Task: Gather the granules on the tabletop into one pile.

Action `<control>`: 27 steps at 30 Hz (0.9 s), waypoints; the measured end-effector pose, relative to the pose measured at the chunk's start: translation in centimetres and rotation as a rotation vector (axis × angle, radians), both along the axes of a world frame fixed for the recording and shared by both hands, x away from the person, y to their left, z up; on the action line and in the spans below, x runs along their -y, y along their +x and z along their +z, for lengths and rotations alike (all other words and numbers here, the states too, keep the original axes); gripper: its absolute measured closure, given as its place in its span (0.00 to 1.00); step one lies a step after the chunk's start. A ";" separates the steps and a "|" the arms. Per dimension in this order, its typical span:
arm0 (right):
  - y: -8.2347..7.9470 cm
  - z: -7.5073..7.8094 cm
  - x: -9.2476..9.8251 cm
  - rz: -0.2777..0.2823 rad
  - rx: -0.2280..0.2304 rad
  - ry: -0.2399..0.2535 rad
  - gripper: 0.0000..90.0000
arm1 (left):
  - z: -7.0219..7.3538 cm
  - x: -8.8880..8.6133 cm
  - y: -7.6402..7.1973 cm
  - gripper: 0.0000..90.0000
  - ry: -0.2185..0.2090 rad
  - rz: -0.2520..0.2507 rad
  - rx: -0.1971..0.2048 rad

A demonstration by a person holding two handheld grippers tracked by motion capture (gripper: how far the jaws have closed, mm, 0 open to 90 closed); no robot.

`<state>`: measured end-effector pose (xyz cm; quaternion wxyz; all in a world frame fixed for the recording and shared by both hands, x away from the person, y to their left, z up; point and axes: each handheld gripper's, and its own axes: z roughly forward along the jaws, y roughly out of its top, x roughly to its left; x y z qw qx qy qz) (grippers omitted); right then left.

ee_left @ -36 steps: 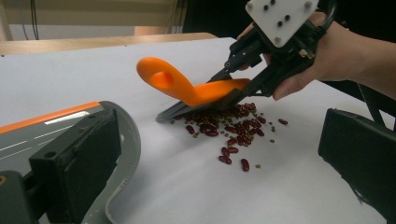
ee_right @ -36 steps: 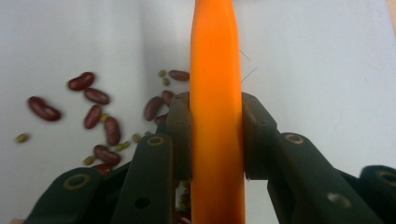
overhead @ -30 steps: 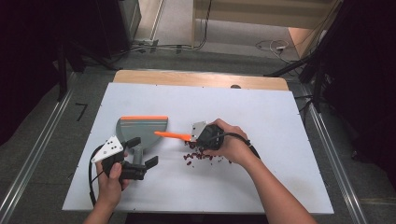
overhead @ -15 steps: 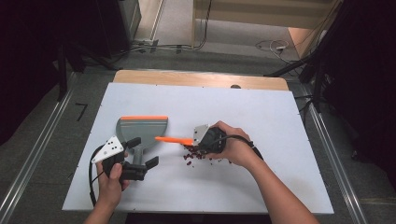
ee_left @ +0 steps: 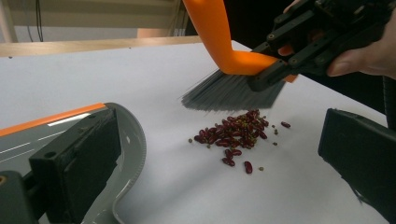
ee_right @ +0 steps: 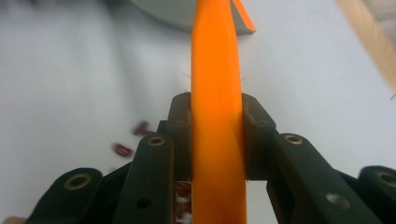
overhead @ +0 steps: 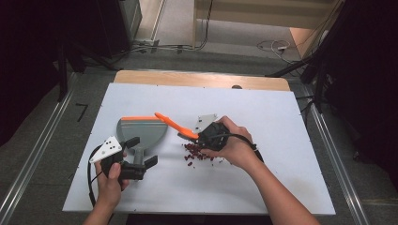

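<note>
A small brush with an orange handle (overhead: 171,124) and grey bristles (ee_left: 229,95) hangs just above a heap of dark red beans (overhead: 197,153) on the white table. My right gripper (overhead: 197,136) is shut on the brush handle (ee_right: 217,70), whose free end points back-left toward the dustpan. The grey dustpan (overhead: 141,129), orange along its far edge, lies left of the beans (ee_left: 236,133). My left gripper (overhead: 142,151) is open at the near end of the dustpan (ee_left: 126,135), its jaws wide apart, one jaw beside the pan's rim.
The white tabletop (overhead: 281,117) ends in a wooden strip (overhead: 202,79) at the back. Metal rails (overhead: 328,140) run along both sides. Cables (overhead: 272,46) lie on the floor behind. A few stray beans (ee_left: 247,165) sit nearer the table's front than the heap.
My right hand has risen with the brush, lifting the bristles off the beans and swinging the handle's tip up and back. The left gripper and dustpan have stayed put.
</note>
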<state>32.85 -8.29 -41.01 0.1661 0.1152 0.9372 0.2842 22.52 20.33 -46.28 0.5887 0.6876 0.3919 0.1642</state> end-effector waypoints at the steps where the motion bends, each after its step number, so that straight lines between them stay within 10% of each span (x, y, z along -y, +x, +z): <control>1: -0.2 0.1 -0.3 -0.028 -0.048 0.021 0.76 | 0.0 0.0 0.0 0.00 -0.001 0.001 0.000; 9: -1.8 -2.0 -3.5 -0.207 -0.291 0.080 0.76 | 0.0 0.0 0.0 0.00 -0.002 0.001 0.001; 16: -0.7 -4.2 -3.7 -0.346 -0.496 0.230 0.76 | 0.0 -0.1 0.0 0.00 -0.003 0.001 0.003; 27: 1.0 -5.1 -1.5 -0.462 -0.484 0.242 0.76 | -0.1 0.1 0.0 0.00 0.003 -0.004 -0.002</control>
